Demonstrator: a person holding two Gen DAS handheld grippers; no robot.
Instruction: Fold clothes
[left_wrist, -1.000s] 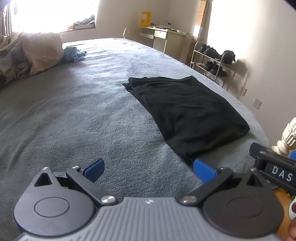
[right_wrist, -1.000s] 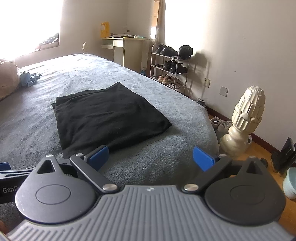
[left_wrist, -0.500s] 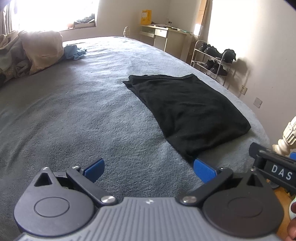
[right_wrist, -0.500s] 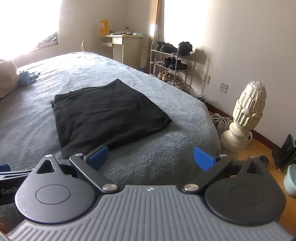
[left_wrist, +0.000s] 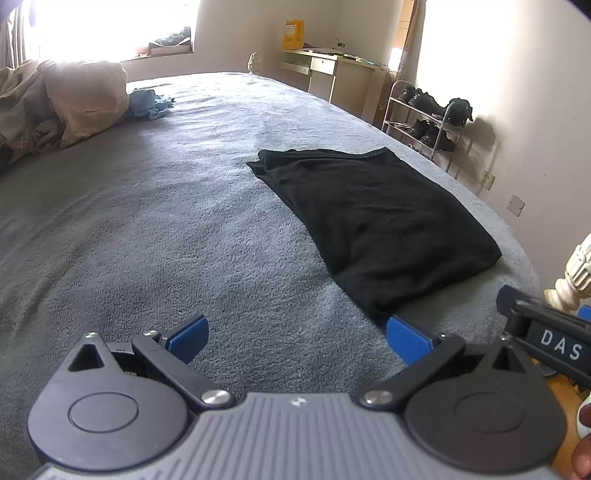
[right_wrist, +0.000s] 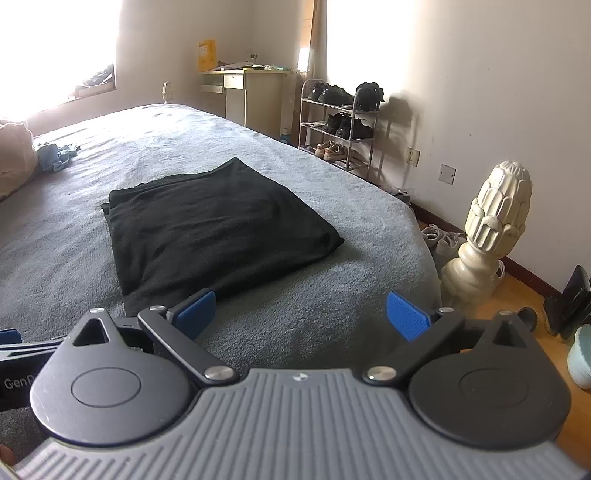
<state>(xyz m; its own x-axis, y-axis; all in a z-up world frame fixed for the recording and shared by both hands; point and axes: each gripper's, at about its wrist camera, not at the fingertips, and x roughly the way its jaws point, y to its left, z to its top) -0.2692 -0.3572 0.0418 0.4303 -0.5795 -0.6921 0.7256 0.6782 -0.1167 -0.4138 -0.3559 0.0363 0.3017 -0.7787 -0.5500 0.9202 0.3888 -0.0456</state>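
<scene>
Folded black garment (left_wrist: 373, 218) flat on grey bed cover (left_wrist: 155, 229), near right edge. Left gripper (left_wrist: 295, 334) and right gripper (right_wrist: 301, 312) both spread wide, holding nothing. Heaped clothes (left_wrist: 62, 107) far left; shoe rack (right_wrist: 341, 122) and white carved ornament (right_wrist: 487, 232) along wall.

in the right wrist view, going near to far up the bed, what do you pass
right gripper → black folded garment → blue crumpled cloth → desk against the far wall
</scene>
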